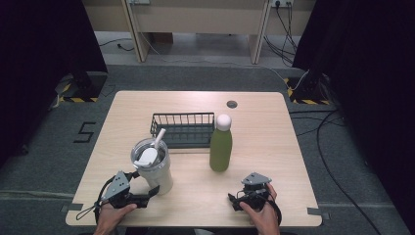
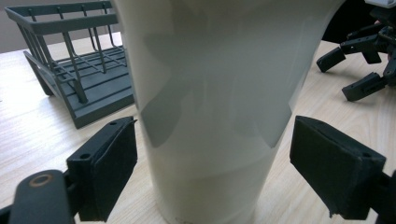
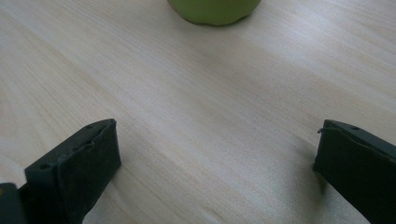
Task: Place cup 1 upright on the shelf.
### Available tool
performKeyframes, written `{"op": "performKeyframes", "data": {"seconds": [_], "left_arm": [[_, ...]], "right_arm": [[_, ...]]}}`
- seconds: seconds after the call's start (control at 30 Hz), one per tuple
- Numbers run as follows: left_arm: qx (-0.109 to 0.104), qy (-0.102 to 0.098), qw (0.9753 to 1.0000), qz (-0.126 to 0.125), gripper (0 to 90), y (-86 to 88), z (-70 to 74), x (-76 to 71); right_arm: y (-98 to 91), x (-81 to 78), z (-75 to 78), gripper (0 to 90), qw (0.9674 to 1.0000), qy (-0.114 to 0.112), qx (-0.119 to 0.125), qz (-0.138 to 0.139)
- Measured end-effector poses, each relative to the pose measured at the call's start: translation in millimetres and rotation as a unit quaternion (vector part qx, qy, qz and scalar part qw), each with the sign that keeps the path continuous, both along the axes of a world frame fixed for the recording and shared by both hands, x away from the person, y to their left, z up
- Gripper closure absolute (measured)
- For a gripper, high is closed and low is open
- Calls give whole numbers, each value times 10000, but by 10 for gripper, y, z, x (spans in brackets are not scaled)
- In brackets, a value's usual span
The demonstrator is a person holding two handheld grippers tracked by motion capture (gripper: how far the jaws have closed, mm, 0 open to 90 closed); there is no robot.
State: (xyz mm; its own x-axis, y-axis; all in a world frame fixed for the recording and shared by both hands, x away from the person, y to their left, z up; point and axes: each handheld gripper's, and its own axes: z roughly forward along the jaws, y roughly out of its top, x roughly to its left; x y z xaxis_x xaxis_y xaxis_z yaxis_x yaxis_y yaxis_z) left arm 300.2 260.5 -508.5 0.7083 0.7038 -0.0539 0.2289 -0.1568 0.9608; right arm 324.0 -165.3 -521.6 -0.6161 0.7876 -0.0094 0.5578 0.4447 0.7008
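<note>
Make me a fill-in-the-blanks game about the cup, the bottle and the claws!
1. The left claw has its jaws ____ around the cream tumbler.
2. The green bottle has a ____ cap.
3. Behind the tumbler sits a dark wire ____.
4. The right claw is open above bare ____.

Missing words: open; white; basket; table
</note>
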Motion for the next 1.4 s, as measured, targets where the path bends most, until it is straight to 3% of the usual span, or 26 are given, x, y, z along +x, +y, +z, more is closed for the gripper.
{"op": "performKeyframes", "data": {"seconds": [0.47, 0.87, 1.4], "left_arm": [[-96, -13, 9999, 88, 108, -104, -20, 90], [-20, -139, 9998, 127, 86, -192, -23, 166], [-223, -257, 9994, 117, 88, -238, -55, 221]], "right_arm": [[2, 1, 0, 4, 10000, -4, -2, 5], [8, 3, 1, 4, 10000, 7, 10, 34], [12, 6, 0, 4, 10000, -6, -5, 79]]}}
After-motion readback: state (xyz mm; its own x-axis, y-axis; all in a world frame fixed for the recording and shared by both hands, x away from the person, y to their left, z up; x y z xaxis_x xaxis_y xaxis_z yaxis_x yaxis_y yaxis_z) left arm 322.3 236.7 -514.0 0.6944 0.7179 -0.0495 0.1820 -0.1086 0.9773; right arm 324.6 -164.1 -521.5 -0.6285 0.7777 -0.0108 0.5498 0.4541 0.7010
